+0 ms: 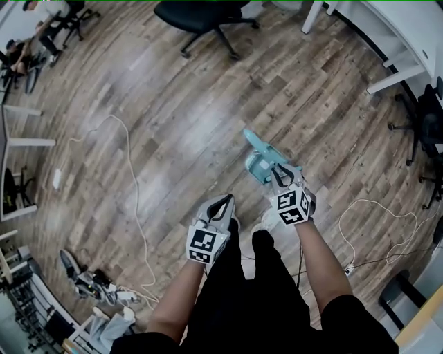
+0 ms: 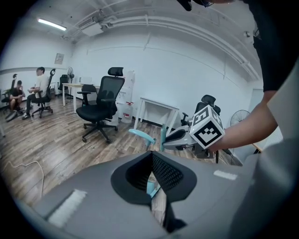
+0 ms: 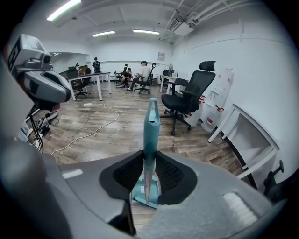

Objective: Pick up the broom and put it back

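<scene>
Head view: a black office chair [image 1: 201, 17] at the upper edge of the wooden floor [image 1: 159, 104] is taken as the reference. The teal broom [image 1: 257, 153] is found on the near side of the chair, toward the person, and is carried clear of the white desk [image 1: 387, 34] that stands to the chair's right. Its handle is pinched between the jaws of the right gripper [image 1: 279, 173]. In the right gripper view the handle of the broom [image 3: 152, 121] is seen rising between the pads of that gripper [image 3: 150, 156], with the chair [image 3: 187, 95] beyond it to the right and the wider lower end showing beneath the jaws. The left gripper [image 1: 225, 202] is held farther from the chair than the right one. In the left gripper view its jaws [image 2: 152, 156] are shown pressed together, with nothing gripped. A white cable [image 1: 131, 180] is laid on the floor left of the chair.
</scene>
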A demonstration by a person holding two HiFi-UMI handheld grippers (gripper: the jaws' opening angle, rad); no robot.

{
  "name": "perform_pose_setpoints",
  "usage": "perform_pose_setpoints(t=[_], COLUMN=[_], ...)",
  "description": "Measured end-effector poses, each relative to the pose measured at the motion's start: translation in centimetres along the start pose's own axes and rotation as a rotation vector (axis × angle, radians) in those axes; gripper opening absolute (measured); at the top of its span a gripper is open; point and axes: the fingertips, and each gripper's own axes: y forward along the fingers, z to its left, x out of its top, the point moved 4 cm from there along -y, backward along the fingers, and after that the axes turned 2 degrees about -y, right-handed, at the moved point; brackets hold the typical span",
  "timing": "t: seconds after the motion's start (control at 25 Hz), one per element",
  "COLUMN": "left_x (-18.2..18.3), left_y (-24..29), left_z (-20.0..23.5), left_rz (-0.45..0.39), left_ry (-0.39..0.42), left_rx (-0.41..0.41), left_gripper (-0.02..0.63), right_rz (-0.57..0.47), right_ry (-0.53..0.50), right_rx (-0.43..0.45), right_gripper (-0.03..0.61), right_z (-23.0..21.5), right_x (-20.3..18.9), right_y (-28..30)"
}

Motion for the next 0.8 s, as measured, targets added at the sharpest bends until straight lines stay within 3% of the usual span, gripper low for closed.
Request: perform_pose_setpoints(t=[0.52, 0.8], left_x=[-0.6, -0.6], left_y=[-1.0, -0.8], left_z=[1.3, 1.8], left_rz=[0.048, 0.010], left_ry=[-0.041, -0.031], left_rx=[0.012, 0.021], left_gripper=[0.020, 0.019], right_rz=[0.001, -0.002], right_ry=[0.002, -0.001], right_rx=[-0.040, -0.026], right_gripper=[0.091, 0.132], right_z=[-0.6, -0.2], right_x=[1.2, 0.9], right_y=[1.9, 2.0])
